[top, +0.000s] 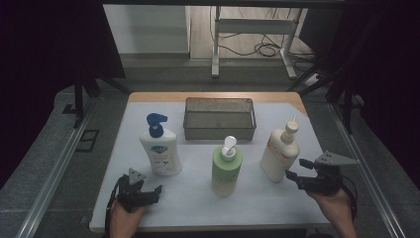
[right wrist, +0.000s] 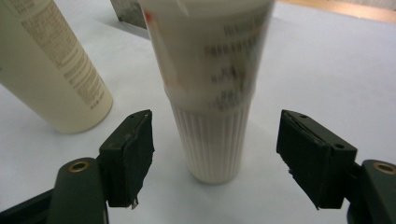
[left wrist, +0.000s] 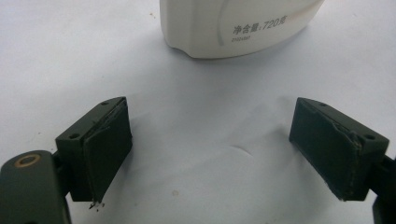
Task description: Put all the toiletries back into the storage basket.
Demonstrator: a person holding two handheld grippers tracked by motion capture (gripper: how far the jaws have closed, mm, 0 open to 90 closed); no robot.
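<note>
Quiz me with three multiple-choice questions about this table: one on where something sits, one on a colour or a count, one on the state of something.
1. Where does the mesh basket stand?
A. behind the bottles
B. in front of the bottles
C. on the floor

2. What colour is the pump on the white bottle at the left?
A. red
B. blue
C. yellow

3. How do the jaws of the right hand-held gripper stand?
A. clamped on the green bottle
C. apart, gripping nothing
B. shut tight, empty

Answers:
1 A, it is at the table's far side.
2 B, its pump head is blue.
3 C, the right gripper view shows both pads clear of the cream bottle.
</note>
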